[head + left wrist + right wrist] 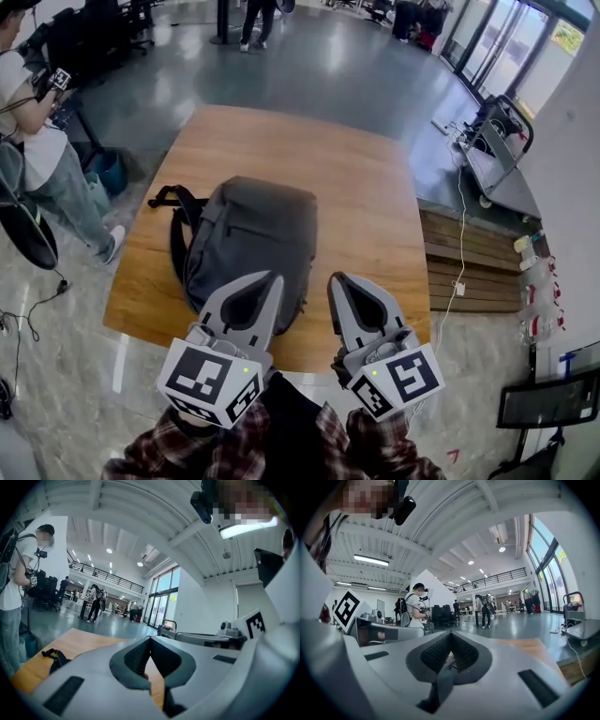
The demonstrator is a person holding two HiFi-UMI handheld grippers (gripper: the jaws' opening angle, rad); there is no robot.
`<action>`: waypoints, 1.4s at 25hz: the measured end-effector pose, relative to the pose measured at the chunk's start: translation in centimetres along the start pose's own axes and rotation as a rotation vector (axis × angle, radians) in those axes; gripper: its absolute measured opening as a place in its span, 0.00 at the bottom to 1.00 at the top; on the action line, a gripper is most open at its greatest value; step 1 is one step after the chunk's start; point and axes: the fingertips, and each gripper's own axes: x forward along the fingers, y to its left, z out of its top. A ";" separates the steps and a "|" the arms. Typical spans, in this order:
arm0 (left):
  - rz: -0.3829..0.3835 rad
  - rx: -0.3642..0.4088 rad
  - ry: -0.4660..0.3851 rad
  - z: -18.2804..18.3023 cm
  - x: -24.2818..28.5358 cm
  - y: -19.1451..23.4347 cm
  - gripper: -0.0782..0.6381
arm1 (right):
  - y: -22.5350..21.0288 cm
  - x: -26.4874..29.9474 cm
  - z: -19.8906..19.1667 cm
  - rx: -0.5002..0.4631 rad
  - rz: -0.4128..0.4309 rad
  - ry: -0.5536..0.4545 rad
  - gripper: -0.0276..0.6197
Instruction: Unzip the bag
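Observation:
A dark grey backpack (251, 234) lies flat on the wooden table (375, 206), its black straps (174, 202) trailing off to the left. The bag looks zipped closed. In the head view my left gripper (274, 278) hovers over the bag's near end, jaws pressed together with nothing between them. My right gripper (335, 278) hangs just right of the bag near the table's front edge, also shut and empty. The left gripper view shows its closed jaws (150, 638) with a strap (54, 657) at lower left. The right gripper view shows its closed jaws (451, 633) above the tabletop (532, 649).
A person (33, 141) holding a device stands left of the table, next to a blue bin (111, 171). A wooden platform (473, 258) with a white cable and a metal cart (497, 155) sit to the right. More people stand far back.

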 end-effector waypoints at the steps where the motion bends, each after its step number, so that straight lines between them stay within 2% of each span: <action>1: 0.006 -0.001 0.002 0.1 0.9 0.1 0.12 | -0.8 0.6 0.2 0.001 0.011 0.001 0.05; 9: 0.027 -0.008 0.065 -1.3 5.7 1.6 0.12 | -4.9 3.5 -0.3 0.032 0.034 0.027 0.06; 13: 0.017 -0.006 0.110 -2.2 7.5 2.5 0.12 | -6.9 4.4 -0.8 0.045 0.000 0.048 0.06; 17: -0.012 -0.005 0.175 -4.1 10.0 3.4 0.12 | -9.9 5.4 -2.5 0.044 -0.061 0.113 0.06; 19: -0.043 0.002 0.238 -6.5 11.5 3.8 0.12 | -11.8 5.9 -4.8 0.055 -0.089 0.165 0.06; 22: -0.075 0.002 0.352 -11.8 13.6 4.7 0.12 | -14.5 6.6 -10.3 0.070 -0.120 0.276 0.06; 28: -0.065 0.036 0.587 -23.2 15.8 7.4 0.12 | -17.7 8.1 -22.0 0.144 -0.119 0.461 0.05; 32: -0.037 0.023 0.681 -27.7 15.8 8.0 0.12 | -17.5 8.8 -26.7 0.174 -0.075 0.521 0.06; 35: -0.027 0.002 0.702 -29.6 15.7 8.1 0.12 | -16.9 9.5 -29.0 0.163 -0.039 0.561 0.06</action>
